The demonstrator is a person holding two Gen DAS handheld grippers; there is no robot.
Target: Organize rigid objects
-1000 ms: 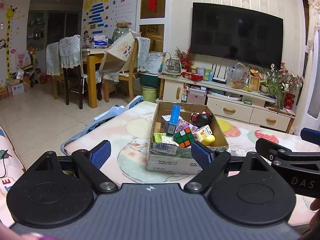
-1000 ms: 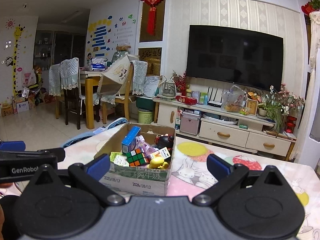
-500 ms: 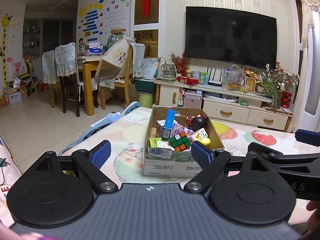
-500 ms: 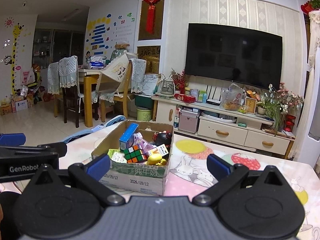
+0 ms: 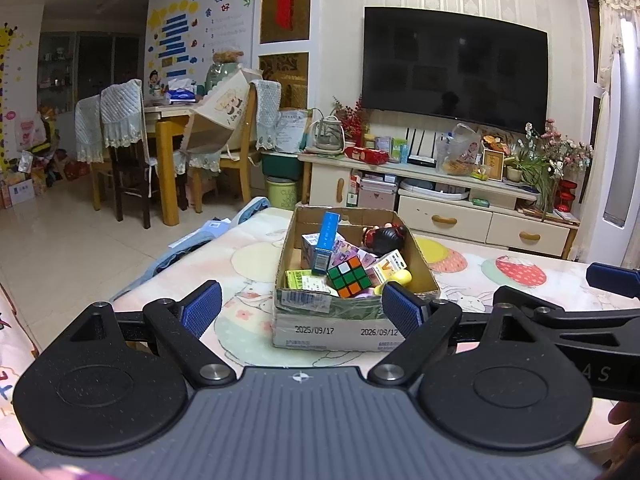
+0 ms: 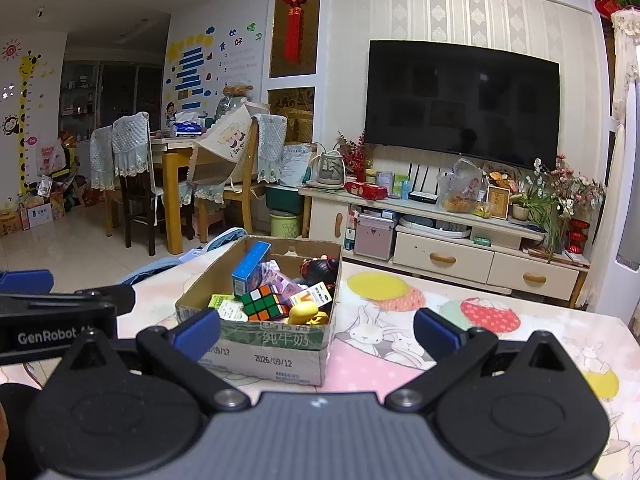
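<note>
A cardboard box stands on the table with the cartoon cloth. It holds a Rubik's cube, a tall blue carton, a black-and-red toy, a yellow toy and several small packets. The box also shows in the right wrist view, with the cube and blue carton. My left gripper is open and empty, just short of the box front. My right gripper is open and empty, near the box's right front corner.
The table cloth stretches right of the box. A TV cabinet with clutter and a TV stands behind the table. Dining chairs and a table stand at the back left. Blue fabric hangs off the table's left edge.
Both grippers have drawn back and risen a little, so the box sits lower and slightly further in both views. Both stay open.
</note>
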